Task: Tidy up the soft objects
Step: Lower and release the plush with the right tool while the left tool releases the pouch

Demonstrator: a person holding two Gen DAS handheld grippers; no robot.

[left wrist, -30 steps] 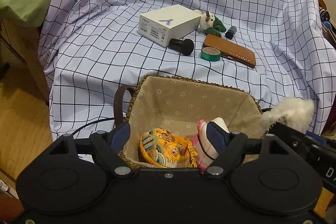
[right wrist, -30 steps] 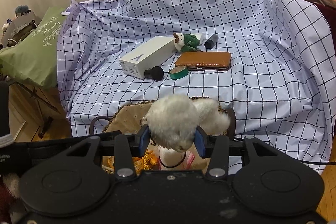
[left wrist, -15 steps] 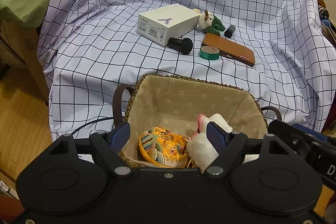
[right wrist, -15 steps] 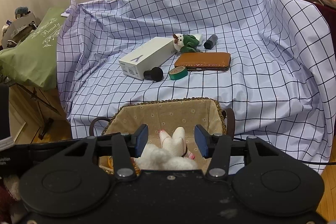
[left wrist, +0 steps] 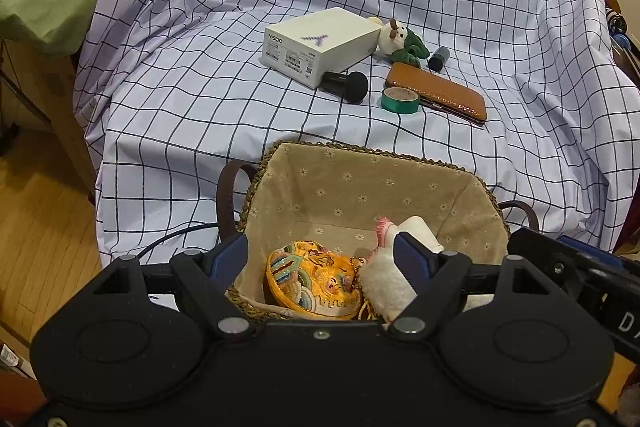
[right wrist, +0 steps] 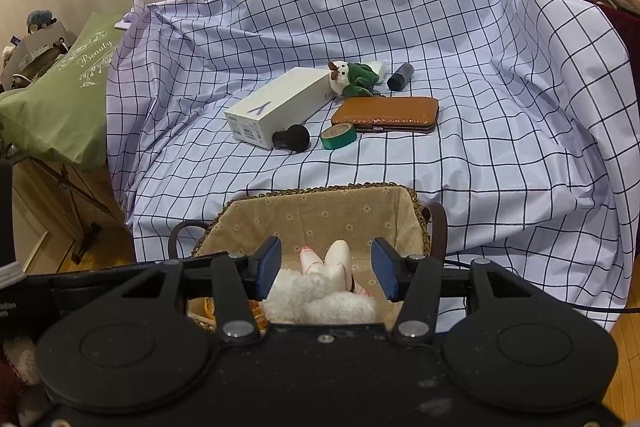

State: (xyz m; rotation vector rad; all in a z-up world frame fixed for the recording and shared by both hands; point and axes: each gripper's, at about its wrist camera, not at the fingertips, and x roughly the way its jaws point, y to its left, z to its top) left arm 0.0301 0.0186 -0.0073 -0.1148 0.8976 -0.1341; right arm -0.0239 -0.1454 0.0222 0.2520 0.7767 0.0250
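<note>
A lined wicker basket (left wrist: 360, 183) (right wrist: 320, 207) stands at the front edge of the checked cloth. In it lie a yellow embroidered pouch (left wrist: 312, 279), a white fluffy toy (right wrist: 316, 299) (left wrist: 384, 287) and a white and pink soft toy (right wrist: 332, 263) (left wrist: 404, 231). My right gripper (right wrist: 326, 271) is open and empty just above the fluffy toy. My left gripper (left wrist: 320, 259) is open and empty over the basket's near side. A small white and green plush (left wrist: 400, 41) (right wrist: 352, 77) lies further back on the cloth.
On the cloth lie a white box (left wrist: 316, 45), a black round-headed brush (left wrist: 348, 85), a green tape roll (left wrist: 400, 99), a brown case (left wrist: 436, 93) and a dark small tube (left wrist: 438, 58). A green bag (right wrist: 68, 95) stands at the left. Wooden floor (left wrist: 36, 223) lies below left.
My right gripper opened and let the white fluffy toy drop into the basket, where it now lies. The left gripper has hardly moved.
</note>
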